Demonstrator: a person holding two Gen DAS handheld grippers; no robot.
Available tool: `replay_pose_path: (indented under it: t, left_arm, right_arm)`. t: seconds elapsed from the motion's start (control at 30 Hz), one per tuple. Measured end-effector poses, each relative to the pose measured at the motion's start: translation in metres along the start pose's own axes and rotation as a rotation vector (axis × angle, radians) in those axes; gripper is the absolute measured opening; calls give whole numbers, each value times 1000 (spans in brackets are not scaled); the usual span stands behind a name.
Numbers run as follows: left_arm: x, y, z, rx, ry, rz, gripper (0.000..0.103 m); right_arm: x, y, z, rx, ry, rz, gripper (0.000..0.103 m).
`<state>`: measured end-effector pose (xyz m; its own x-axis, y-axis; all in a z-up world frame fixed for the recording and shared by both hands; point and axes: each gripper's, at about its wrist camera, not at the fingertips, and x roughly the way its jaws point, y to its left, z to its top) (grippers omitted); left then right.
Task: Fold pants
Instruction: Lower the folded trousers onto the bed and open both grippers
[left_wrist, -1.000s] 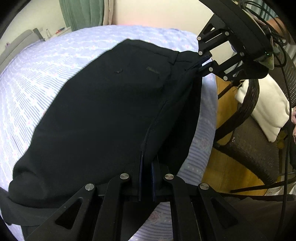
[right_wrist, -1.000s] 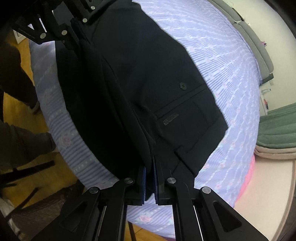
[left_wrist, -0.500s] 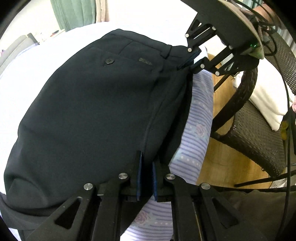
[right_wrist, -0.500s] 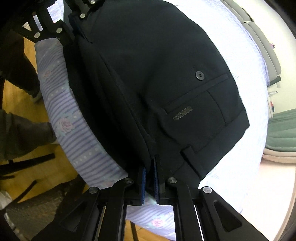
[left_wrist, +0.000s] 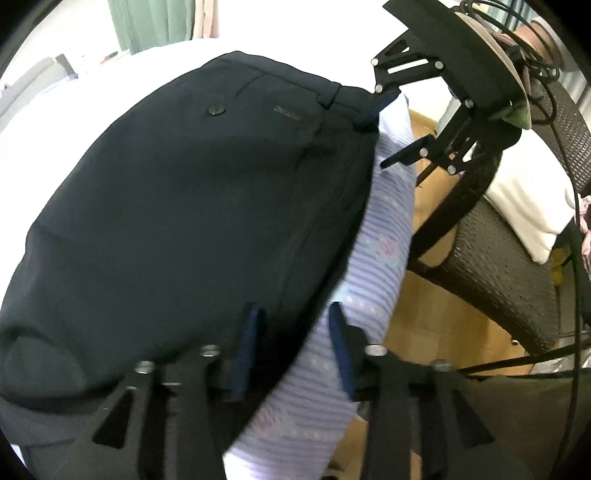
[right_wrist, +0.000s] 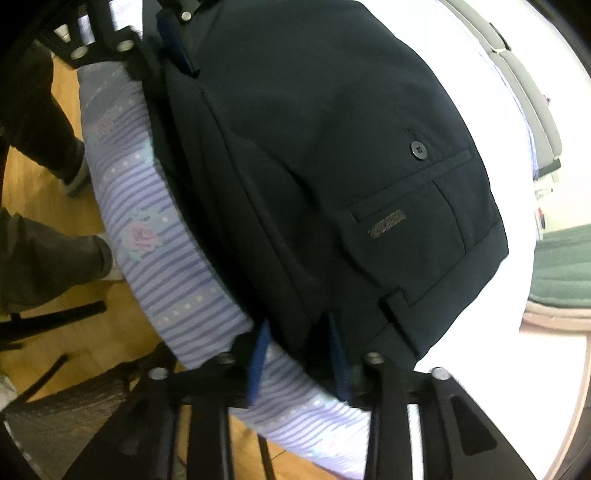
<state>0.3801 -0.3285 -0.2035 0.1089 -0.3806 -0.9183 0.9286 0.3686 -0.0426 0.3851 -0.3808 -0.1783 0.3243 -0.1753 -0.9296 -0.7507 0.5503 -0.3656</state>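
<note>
Black pants (left_wrist: 192, 206) lie folded on a bed with a lilac striped sheet (left_wrist: 384, 229), the back pocket and button facing up. My left gripper (left_wrist: 293, 332) is at the pants' near edge with its jaws opening; the cloth edge lies loose between the pads. My right gripper (right_wrist: 298, 343) is at the waistband (right_wrist: 458, 280) corner, its jaws opening too, and the cloth between them is not pinched. Each view shows the other gripper at the far end of the same edge: the right gripper (left_wrist: 388, 133) and the left gripper (right_wrist: 173, 40).
A dark wicker chair (left_wrist: 495, 266) with a white cushion (left_wrist: 524, 206) stands on the wooden floor (left_wrist: 424, 325) close beside the bed. A person's legs and shoes (right_wrist: 70, 206) are next to the bed edge. A green curtain (left_wrist: 155, 22) hangs behind the bed.
Both grippers were shut on the pants' side edge and have now parted their jaws. The edge has dropped onto the sheet, and the left gripper has come in closer to the pants.
</note>
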Motion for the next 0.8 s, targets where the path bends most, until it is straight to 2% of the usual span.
replay_pose_path:
  t: [0.1,0.27,0.37,0.47,0.53,0.63,0.73,0.8]
  left_arm:
    - [-1,-2,-15,7,17,0,42]
    - [2,6,-22,-36,46,-36,42]
    - [-7,14,-19,-68,46,-49,38]
    - [-43,33,-15,-157,-9,-37,36]
    - [-70,49,-17,-201,-49,-2,36]
    - [-111,87,-28,-266,-97,89,36]
    - [-149,149,-54,-339,-106,217,38]
    - [-169,188,-72,-376,-104,290,38]
  right_arm:
    - [-11,-1,-4,32,20,11,49]
    - [-28,-4,-5,120,32,48,49]
    - [-49,-13,3,203,-13,39,49]
    - [-73,-25,20,274,-61,35,49]
    - [-97,-38,40,333,-122,56,49]
    - [-122,-51,74,375,-204,87,49]
    - [-130,-70,114,404,-285,143,49]
    - [-133,-85,158,419,-337,193,49]
